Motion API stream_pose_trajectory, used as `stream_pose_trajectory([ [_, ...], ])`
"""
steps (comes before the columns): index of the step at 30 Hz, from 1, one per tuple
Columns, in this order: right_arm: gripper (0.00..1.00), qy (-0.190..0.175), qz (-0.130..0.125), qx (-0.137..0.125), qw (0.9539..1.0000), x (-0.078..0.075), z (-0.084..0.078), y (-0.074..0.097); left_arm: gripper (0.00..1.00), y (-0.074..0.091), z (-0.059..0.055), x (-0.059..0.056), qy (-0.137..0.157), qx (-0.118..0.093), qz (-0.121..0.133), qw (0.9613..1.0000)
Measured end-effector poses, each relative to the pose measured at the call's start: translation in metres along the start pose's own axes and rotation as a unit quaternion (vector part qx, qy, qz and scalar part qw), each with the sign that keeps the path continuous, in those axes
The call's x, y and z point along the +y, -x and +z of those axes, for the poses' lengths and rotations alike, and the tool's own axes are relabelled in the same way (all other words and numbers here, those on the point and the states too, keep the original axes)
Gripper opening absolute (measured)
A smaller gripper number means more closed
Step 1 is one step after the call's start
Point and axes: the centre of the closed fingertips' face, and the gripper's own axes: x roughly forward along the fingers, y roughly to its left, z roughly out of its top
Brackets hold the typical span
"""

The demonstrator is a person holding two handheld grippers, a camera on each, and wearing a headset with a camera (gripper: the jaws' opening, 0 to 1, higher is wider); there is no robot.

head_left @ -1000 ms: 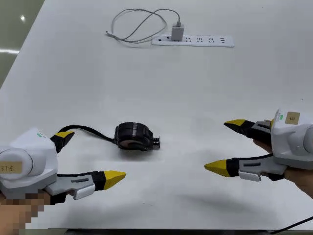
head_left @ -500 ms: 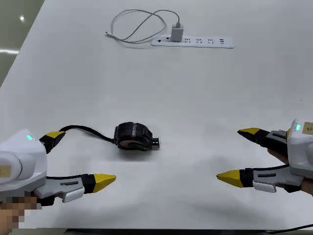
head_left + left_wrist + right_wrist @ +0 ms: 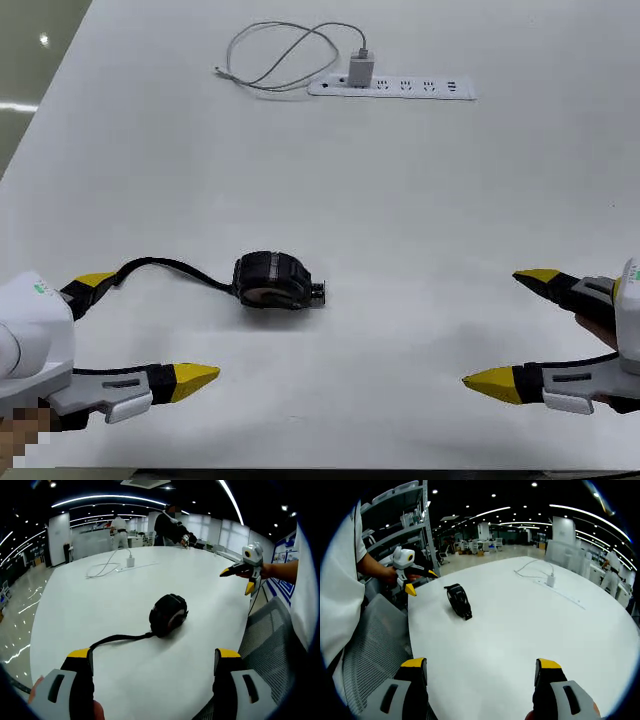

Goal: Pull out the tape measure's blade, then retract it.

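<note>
Tape measure [image 3: 272,279], blade seemingly in, on table [image 3: 400,200] between left gripper [image 3: 148,327] and right gripper [image 3: 496,327], both agape.

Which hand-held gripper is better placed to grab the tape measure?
Left, probably. The left hand-held gripper sits open and nearer the tape measure, whose black strap trails toward its upper jaw. The right hand-held gripper, also open, is farther off on the other side.
</note>
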Motion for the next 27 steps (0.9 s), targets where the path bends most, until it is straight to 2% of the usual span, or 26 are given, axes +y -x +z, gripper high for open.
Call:
stream_pose_trajectory([
  [13, 0.93, 0.002, -0.007, 0.009, 0.9999, -0.002, -0.007, 0.01, 0.99, 0.008, -0.002, -0.002, -0.007, 0.003, -0.013, 0.9999],
  [19, 0.99, 0.003, -0.01, 0.013, 0.9999, -0.002, -0.011, 0.015, 0.99, 0.011, -0.003, -0.003, -0.014, 0.007, -0.019, 0.9997],
  [27, 0.99, 0.003, -0.013, 0.017, 0.9998, -0.002, -0.013, 0.02, 0.99, 0.014, -0.005, -0.005, -0.016, 0.009, -0.025, 0.9995],
])
